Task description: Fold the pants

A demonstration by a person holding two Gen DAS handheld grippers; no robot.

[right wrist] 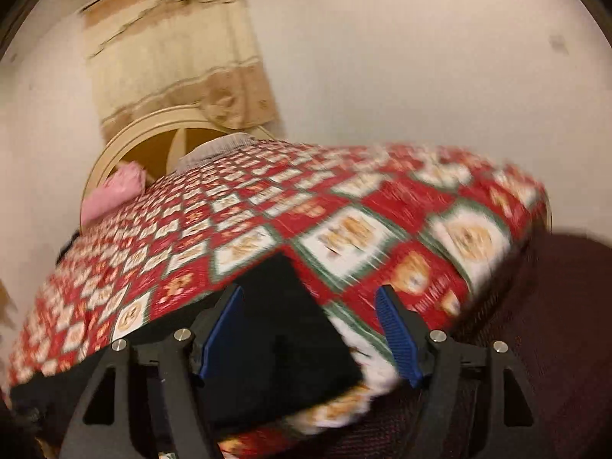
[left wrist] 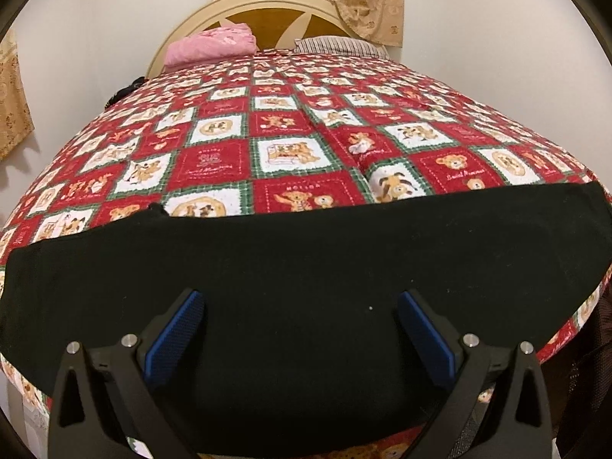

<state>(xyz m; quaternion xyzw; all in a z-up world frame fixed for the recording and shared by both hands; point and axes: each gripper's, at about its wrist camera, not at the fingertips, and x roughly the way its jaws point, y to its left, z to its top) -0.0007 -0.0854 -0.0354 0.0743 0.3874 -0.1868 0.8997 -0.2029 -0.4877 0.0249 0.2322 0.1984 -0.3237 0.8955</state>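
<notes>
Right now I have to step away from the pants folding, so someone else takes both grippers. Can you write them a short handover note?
Left gripper: open, over the black pants, nothing held.
Right gripper: open, at the pants' end, pads not pressing on the cloth.
Pants: lying flat across the near edge of the bed, on the red checked quilt.
Done: pants spread in one long band; whether the legs are already laid together cannot be told.
Left: grasp the ends, fold lengthwise into a compact stack.
Pink pillow at the headboard is not part of the job.
</notes>
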